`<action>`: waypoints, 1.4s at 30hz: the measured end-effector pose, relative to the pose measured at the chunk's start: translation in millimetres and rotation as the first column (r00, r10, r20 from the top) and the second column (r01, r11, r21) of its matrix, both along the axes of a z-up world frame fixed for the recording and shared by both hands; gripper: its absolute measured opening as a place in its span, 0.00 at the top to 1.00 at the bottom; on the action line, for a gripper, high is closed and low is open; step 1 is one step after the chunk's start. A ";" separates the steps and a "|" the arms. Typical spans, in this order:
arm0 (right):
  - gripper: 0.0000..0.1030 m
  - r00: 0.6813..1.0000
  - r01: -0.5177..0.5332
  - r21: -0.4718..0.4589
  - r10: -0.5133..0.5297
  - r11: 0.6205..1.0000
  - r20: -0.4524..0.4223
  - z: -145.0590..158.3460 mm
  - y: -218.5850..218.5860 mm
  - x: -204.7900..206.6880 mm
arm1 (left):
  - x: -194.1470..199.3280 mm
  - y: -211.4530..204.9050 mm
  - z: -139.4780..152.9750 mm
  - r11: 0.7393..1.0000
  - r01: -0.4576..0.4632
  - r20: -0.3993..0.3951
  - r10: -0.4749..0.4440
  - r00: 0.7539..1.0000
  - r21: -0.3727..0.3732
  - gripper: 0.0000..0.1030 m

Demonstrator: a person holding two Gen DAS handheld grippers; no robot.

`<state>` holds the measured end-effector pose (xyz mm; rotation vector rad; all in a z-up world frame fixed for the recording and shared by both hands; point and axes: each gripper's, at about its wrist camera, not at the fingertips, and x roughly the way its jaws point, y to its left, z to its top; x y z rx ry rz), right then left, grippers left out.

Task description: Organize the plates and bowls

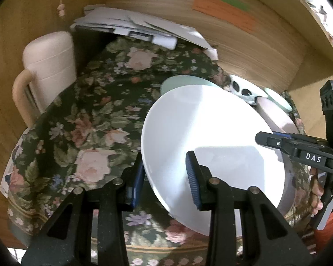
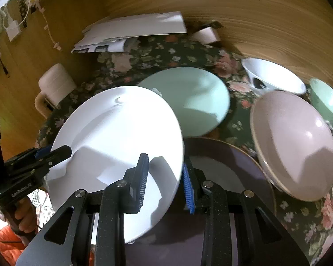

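The left gripper (image 1: 166, 177) pinches the near-left rim of the round white ceramic plate (image 1: 211, 146), one blue pad under the edge and one on its face, and the plate lies from it toward one o'clock. In the right wrist view the right gripper (image 2: 165, 181) clamps the opposite rim at the plate's four o'clock edge. The plate hangs tilted between both, carried above the floral tablecloth (image 1: 88, 115), each hand equally near. Beneath its right edge sits a dark purple plate (image 2: 228, 164); a mint green plate (image 2: 195, 97) lies at twelve o'clock, a pink bowl (image 2: 299, 150) at three. Judging by this, lowering it onto a plate looks next.
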<state>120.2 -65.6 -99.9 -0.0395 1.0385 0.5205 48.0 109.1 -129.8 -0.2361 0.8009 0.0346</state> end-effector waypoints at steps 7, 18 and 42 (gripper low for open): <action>0.74 0.999 0.047 0.012 -0.047 0.999 -0.002 0.4 -25.5 -8.2 | 5.0 -21.8 -3.7 0.999 0.038 -0.017 -0.038 0.999 0.001 0.65; 0.74 0.994 0.109 0.023 -0.108 0.994 -0.016 -3.4 -63.8 -22.7 | 13.7 -54.3 -11.8 0.995 0.097 -0.059 -0.096 0.994 0.003 0.65; 0.74 0.985 0.169 0.032 -0.167 0.985 -0.053 -14.9 -90.1 -27.8 | 21.9 -82.8 -22.2 0.988 0.148 -0.117 -0.143 0.983 0.038 0.65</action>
